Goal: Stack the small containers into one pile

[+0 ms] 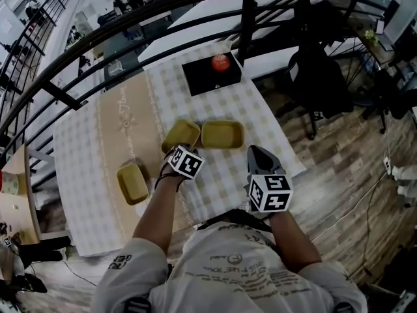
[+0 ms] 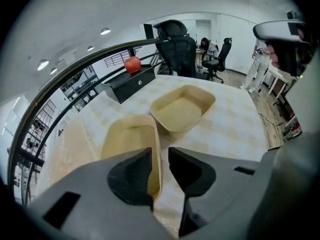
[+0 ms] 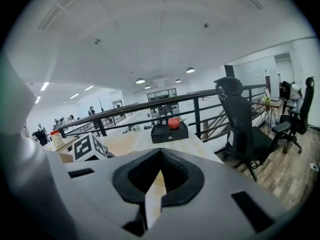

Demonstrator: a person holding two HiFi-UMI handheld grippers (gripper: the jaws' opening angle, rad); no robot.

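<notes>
Left claw [image 2: 160, 156]: the jaws stand narrowly apart astride the right wall of the middle container [image 2: 127, 139]. One jaw is inside the container and the other outside it. A sliver of cloth shows between the wall and the outer jaw.
Right claw [image 3: 160, 154]: the jaws meet at their tips with nothing between them. It is held above the near edge of the table [image 1: 85, 175], well apart from every container.
Middle container: it sits on the checked cloth, turned at a slant, with its near end under the left claw.
Right container [image 1: 222, 134]: it lies just beside the middle one, on that one's far right, with its open side up. Their rims look close to touching.
Left container [image 1: 132, 183]: it lies alone on the beige runner [image 1: 127, 119], near the table's front left and apart from the other two.
Stack: none yet; all three containers lie singly.
Black box [image 1: 212, 77]: it stands at the far edge of the table, beyond the containers, with a red apple [image 1: 220, 62] on top.
Railing [image 1: 130, 21]: a dark curved rail with posts runs behind the table, just past the box.
Office chair [image 1: 319, 77]: it stands on the wooden floor, off the table's far right corner.
In the way: nothing lies between the middle and right containers.
Marker cube [image 3: 90, 146]: the left claw's cube shows at the left of the right gripper view.
</notes>
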